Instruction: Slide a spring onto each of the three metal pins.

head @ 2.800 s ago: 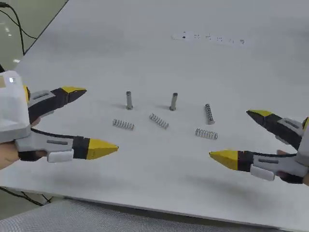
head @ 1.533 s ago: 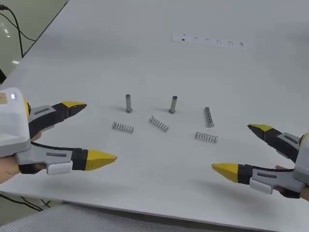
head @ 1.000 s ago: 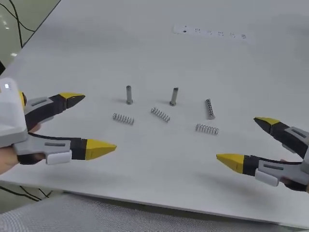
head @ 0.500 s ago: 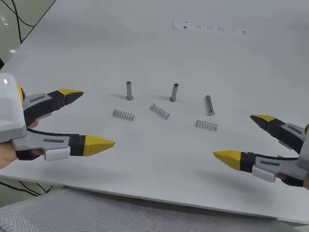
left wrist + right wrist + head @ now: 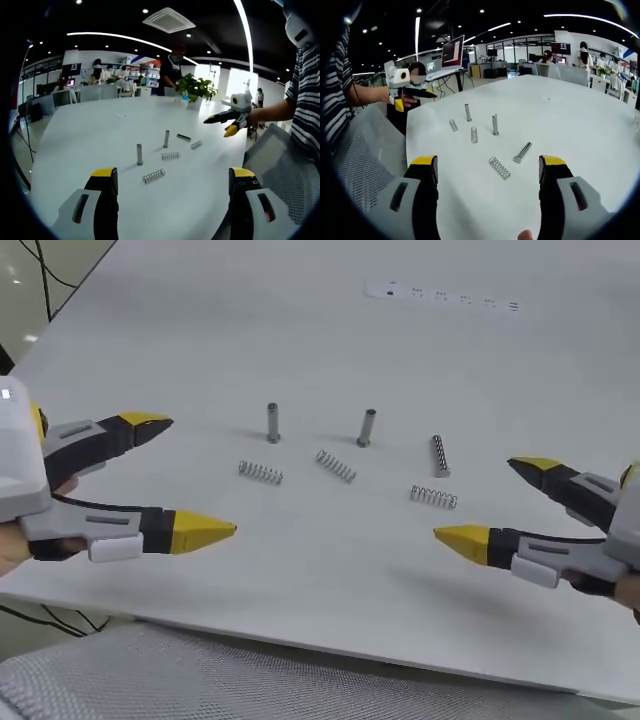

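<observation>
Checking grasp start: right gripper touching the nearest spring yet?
Apart. Head view: bare table shows between the spring and both tips of the right gripper.

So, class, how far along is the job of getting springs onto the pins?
Nothing done yet: all three springs lie loose on the table. Two pins stand upright; the third pin lies on its side. In hand: nothing, the left gripper and right gripper are both open. All three springs remain.
</observation>
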A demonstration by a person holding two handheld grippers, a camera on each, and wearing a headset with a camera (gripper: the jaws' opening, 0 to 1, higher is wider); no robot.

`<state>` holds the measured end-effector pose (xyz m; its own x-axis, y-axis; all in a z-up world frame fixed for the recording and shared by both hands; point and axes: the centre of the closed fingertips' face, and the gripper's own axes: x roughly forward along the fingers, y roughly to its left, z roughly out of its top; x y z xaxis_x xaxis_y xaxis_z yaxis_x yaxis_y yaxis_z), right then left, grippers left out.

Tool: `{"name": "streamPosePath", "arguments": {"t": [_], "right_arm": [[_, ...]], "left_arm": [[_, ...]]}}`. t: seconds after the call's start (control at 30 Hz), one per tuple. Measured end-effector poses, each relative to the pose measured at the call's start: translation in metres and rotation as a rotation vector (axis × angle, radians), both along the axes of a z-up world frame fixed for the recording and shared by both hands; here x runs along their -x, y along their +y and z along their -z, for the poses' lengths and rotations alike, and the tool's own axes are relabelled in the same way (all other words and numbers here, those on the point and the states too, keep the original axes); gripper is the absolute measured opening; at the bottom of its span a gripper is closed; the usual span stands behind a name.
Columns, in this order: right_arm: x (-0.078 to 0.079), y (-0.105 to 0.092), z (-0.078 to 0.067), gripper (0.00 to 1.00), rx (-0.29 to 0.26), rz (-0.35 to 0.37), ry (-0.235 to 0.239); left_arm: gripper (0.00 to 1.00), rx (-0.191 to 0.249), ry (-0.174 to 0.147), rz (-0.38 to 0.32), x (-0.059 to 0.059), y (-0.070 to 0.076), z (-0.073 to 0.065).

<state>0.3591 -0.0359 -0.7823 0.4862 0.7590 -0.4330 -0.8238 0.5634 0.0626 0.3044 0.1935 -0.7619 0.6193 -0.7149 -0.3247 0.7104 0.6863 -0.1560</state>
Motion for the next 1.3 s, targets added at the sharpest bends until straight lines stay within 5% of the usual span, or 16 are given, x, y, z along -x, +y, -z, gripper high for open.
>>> {"name": "streamPosePath", "arguments": {"t": [0.27, 0.57, 0.77, 1.3], "right_arm": [[-0.017, 0.009, -0.01, 0.79, 0.002, -0.021, 0.003], [-0.028, 0.016, -0.005, 0.69, 0.005, -0.022, 0.107], [-0.041, 0.017, -0.004, 0.65, 0.023, -0.003, 0.136], [-0.073, 0.012, 0.025, 0.45, 0.138, 0.088, 0.292]], "left_arm": [[0.91, -0.001, 0.005, 0.005, 0.0, -0.001, 0.001], [0.91, -0.006, 0.004, 0.013, 0.002, 0.0, 0.001], [0.91, -0.014, 0.005, 0.019, 0.002, 0.004, 0.0], [0.9, -0.033, 0.016, 0.034, 0.005, 0.005, 0.001]]}}
